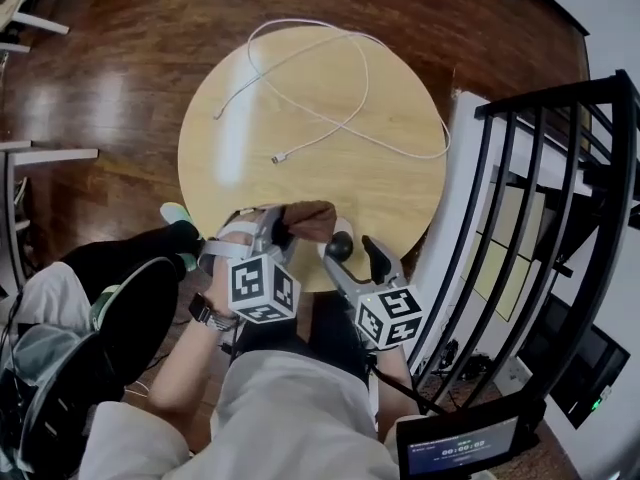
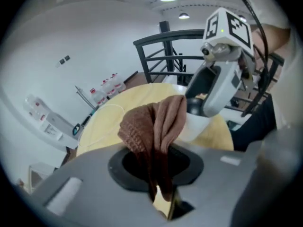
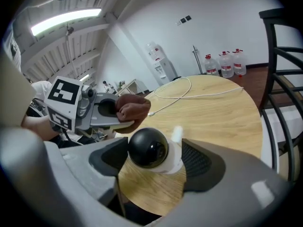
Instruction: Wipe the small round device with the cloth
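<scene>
The small round device [image 1: 340,247], a black ball head on a white base [image 3: 147,148], is at the near edge of the round wooden table [image 1: 400,198]. My right gripper [image 1: 352,256] [image 3: 156,157] has one wide jaw on each side of it, pads close by but not clearly pressing. My left gripper [image 1: 285,226] [image 2: 158,155] is shut on a brown cloth [image 1: 308,220] [image 2: 154,126]. The bunched cloth sticks up from its jaws, just left of the device and apart from it. In the left gripper view the device [image 2: 194,105] shows behind the cloth.
A white cable [image 1: 330,118] loops across the far half of the table. A black stair railing [image 1: 560,218] stands close on the right. The person's legs and a shoe [image 1: 178,213] are at the near left. Water bottles [image 3: 222,63] stand by the far wall.
</scene>
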`<state>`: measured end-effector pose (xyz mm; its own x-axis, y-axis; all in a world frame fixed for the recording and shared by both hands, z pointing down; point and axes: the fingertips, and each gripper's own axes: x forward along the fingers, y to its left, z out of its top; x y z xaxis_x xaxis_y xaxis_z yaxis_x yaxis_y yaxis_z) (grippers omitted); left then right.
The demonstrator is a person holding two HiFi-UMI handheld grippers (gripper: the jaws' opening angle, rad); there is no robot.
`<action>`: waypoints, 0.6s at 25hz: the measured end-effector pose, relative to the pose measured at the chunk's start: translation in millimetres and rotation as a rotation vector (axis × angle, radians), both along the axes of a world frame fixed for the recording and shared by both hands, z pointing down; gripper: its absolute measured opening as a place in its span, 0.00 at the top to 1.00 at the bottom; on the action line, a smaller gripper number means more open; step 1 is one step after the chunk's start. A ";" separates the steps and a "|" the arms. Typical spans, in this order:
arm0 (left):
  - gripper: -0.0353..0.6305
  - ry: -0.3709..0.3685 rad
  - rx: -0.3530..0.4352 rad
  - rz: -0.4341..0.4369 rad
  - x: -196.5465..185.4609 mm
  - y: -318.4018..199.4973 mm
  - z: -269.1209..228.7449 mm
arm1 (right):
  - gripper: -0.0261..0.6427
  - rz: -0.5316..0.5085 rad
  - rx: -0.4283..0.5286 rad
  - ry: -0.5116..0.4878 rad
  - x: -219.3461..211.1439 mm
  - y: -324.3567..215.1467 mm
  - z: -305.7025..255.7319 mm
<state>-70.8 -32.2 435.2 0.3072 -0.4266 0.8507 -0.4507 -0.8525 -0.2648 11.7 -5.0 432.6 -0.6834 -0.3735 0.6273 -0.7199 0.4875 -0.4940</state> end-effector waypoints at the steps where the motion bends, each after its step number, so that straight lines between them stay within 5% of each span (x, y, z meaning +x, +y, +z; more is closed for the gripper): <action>1: 0.83 0.013 -0.035 0.005 7.0 9.7 5.5 | 0.44 0.001 0.001 -0.001 -0.4 0.3 1.0; 4: 0.83 0.021 -0.135 0.074 29.6 34.6 17.4 | 0.44 -0.008 0.016 0.004 -0.7 0.4 -0.8; 15: 0.83 -0.263 -0.255 0.462 21.7 39.6 64.8 | 0.44 -0.003 0.026 -0.048 -7.4 3.0 -8.1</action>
